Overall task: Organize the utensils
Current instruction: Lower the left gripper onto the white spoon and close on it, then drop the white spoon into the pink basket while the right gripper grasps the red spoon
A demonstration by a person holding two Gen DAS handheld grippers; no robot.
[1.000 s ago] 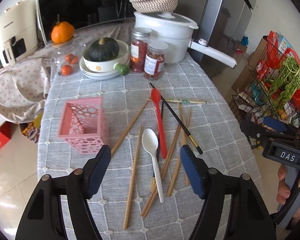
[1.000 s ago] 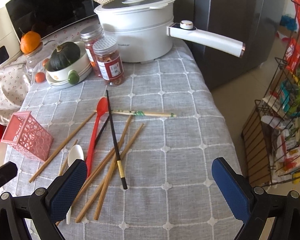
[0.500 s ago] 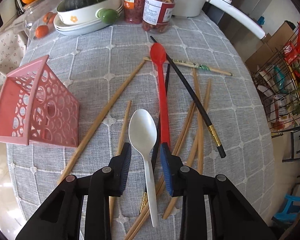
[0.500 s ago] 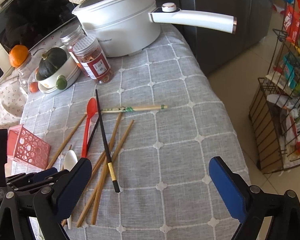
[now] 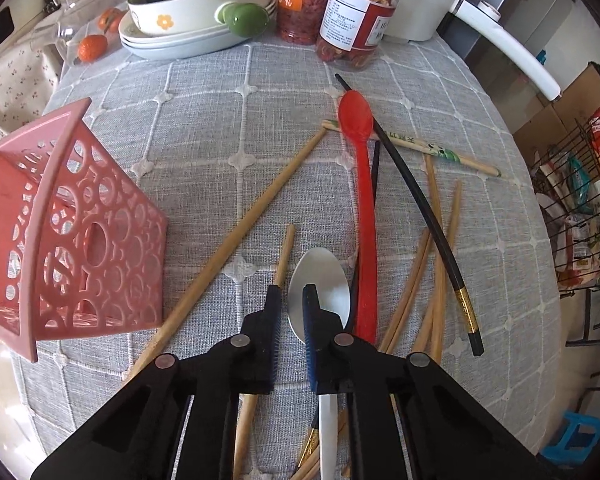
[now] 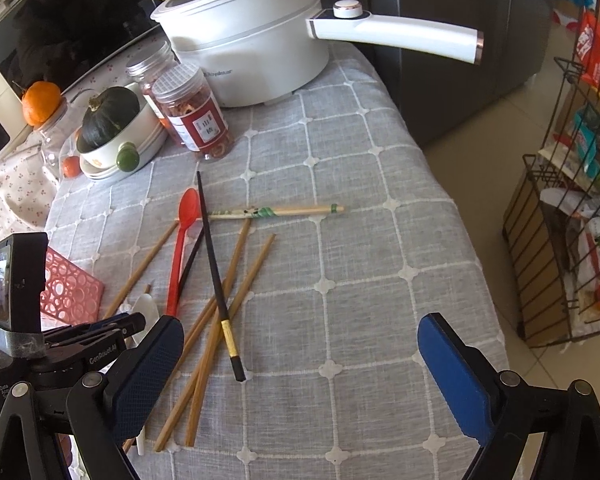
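Left hand-held gripper point(image 5: 290, 312) nearly clenched, fingers astride white plastic spoon point(image 5: 320, 292) handle neck, spoon flat on grey checked tabletop point(image 5: 220, 128). Risks: right finger riding over bowl, thin handle slips; light wooden chopstick point(image 5: 278, 268) just left gets snagged. Right hand-held gripper point(image 6: 300, 364) released, idle.

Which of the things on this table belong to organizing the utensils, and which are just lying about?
For the job: white spoon, red spoon, black chopstick, wooden chopsticks, pink holder.

Lying about: white pot, jars, squash, orange.
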